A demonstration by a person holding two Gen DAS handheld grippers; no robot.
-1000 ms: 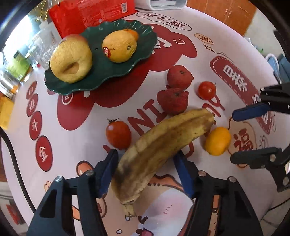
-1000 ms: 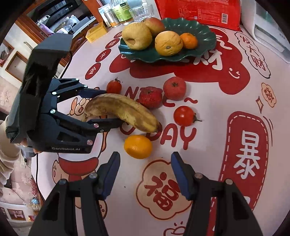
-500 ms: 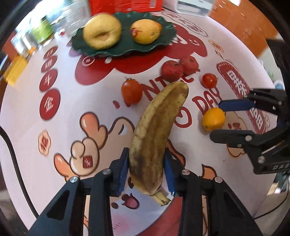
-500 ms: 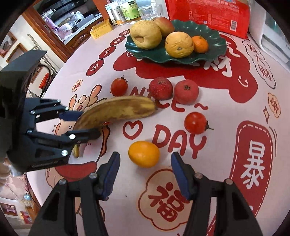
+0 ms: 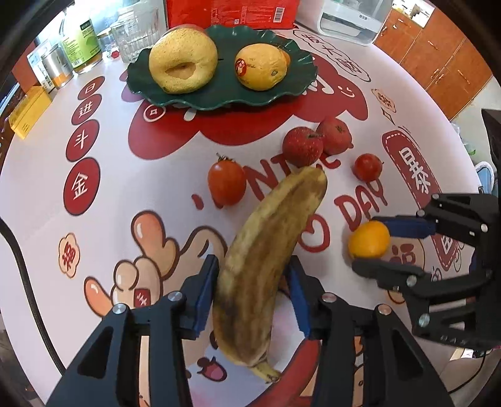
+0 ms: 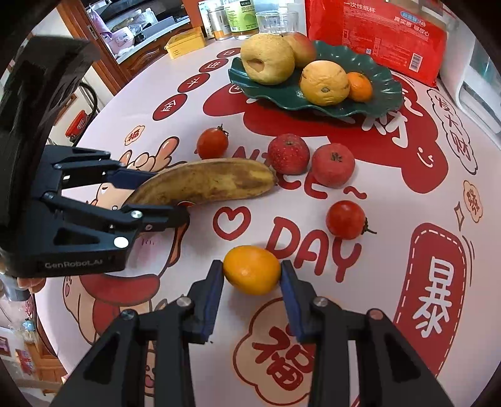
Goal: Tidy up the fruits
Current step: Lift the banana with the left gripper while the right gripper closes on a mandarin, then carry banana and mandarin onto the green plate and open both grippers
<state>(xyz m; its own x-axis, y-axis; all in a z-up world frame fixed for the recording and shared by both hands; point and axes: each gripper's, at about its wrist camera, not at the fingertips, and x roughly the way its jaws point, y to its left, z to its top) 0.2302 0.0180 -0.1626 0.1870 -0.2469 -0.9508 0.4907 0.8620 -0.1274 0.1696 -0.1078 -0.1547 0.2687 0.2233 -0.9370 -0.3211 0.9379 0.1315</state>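
Note:
My left gripper (image 5: pixel 252 294) is shut on a spotted brown banana (image 5: pixel 269 250) near its stem end; it also shows in the right wrist view (image 6: pixel 206 186). My right gripper (image 6: pixel 252 294) has its pads on both sides of a small orange (image 6: pixel 252 274), touching it on the tablecloth; the orange also shows in the left wrist view (image 5: pixel 369 239). A green plate (image 6: pixel 385 90) at the back holds a pear, an apple, an orange and a mandarin. Two red fruits (image 6: pixel 289 153) and two tomatoes (image 6: pixel 346 219) lie loose.
A red package (image 6: pixel 375 34), glass (image 6: pixel 275 22), jars and a yellow box (image 6: pixel 184 45) stand behind the plate. A white appliance (image 5: pixel 353 18) sits at the back right. The round table's edge curves close on the left.
My left gripper has lifted and turned the banana to point at the red fruits. My right gripper has moved forward and closed around the small orange.

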